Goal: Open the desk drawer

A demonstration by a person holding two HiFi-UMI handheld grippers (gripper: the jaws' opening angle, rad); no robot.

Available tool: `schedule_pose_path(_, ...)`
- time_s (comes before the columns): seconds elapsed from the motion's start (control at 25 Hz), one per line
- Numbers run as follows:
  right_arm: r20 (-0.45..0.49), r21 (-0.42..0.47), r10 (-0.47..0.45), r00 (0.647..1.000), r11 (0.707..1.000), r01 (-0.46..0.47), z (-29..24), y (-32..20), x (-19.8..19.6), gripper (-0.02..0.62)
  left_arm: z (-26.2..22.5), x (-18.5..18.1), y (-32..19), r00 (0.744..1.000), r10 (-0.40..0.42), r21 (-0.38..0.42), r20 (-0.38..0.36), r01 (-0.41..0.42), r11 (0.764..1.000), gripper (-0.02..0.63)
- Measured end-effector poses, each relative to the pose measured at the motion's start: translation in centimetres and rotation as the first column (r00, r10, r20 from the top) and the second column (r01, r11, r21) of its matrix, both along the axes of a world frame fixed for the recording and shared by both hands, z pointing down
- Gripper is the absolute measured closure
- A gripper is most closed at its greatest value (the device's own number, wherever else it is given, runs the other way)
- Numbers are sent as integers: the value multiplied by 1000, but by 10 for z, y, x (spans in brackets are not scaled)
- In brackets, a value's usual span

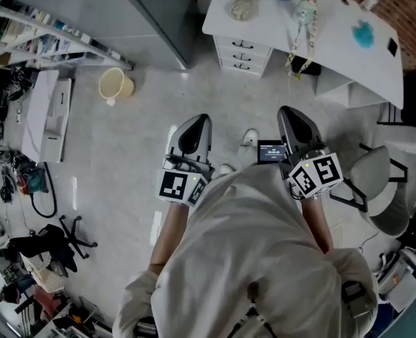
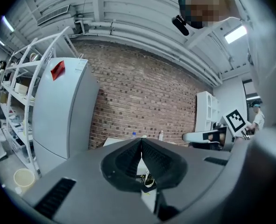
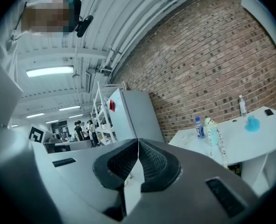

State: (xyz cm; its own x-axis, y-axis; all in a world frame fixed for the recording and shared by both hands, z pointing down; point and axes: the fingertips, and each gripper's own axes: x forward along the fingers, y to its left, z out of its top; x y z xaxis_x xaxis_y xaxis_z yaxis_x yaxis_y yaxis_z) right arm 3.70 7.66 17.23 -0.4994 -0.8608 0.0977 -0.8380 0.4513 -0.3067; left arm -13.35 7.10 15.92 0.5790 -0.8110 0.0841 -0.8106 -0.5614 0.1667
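Desk [image 1: 334, 27], white, at the floor's upper right; drawer stack [image 1: 243, 53] under its left end, fronts flush, contents hidden. Left gripper [image 1: 196, 127] and right gripper [image 1: 289, 118] clenched on nothing, well short of it. Cream bucket [image 1: 115, 84], mouth up, far left.

White desk [image 1: 334, 44]; drawer stack [image 1: 243, 55] under one end, dark-handled, all shut

The left tool [image 1: 196, 125] and the right tool [image 1: 291, 118] are held side by side over the floor, well apart from the white surface [image 1: 334, 44]. The drawer unit [image 1: 243, 55] beneath one end is seen closed. A cream bucket [image 1: 115, 84] is noted on the floor.
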Motion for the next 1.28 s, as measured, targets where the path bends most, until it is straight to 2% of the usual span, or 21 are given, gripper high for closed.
schedule_pose_path(0.12, -7, 27, -36, 999, 999, 36, -9, -39, -1, 569, -5, 3, -32, 1000, -23, 3, 11, 23, 1000, 597)
schedule_pose_path(0.36, -19, 21, -91, 996, 996, 91, -9, -92, 16, 569, -22, 19, -87, 998, -61, 72, 32, 59, 996, 597)
schedule_pose_path(0.48, -48, 12, -88, 995, 996, 89, -6, -105, 24, 569, -18, 17, -105, 995, -95, 64, 16, 93, 994, 598)
schedule_pose_path(0.6, -51, 4, -57, 997, 998, 57, -8, -112, 29, 568, -17, 14, -121, 997, -78, 59, 0, 78, 995, 598)
schedule_pose_path(0.76, -59, -9, 18, 998, 1000, -19, -5, -127, 30, 568, -10, 21, -149, 999, 33, 51, 43, -35, 998, 598)
schedule_pose_path(0.92, -73, -19, 114, 991, 993, -116, -2, -136, 25, 569, 2, 28, -171, 981, 163, 14, 104, -166, 986, 598)
schedule_pose_path(1.12, -67, -32, 259, 964, 965, -261, -3, -140, 2, 569, 9, 18, -203, 951, 297, -6, 88, -298, 955, 598)
schedule_pose_path(1.28, -90, -24, 298, 950, 953, -301, -1, -142, -27, 569, 13, 4, -219, 910, 404, -1, 98, -406, 914, 598)
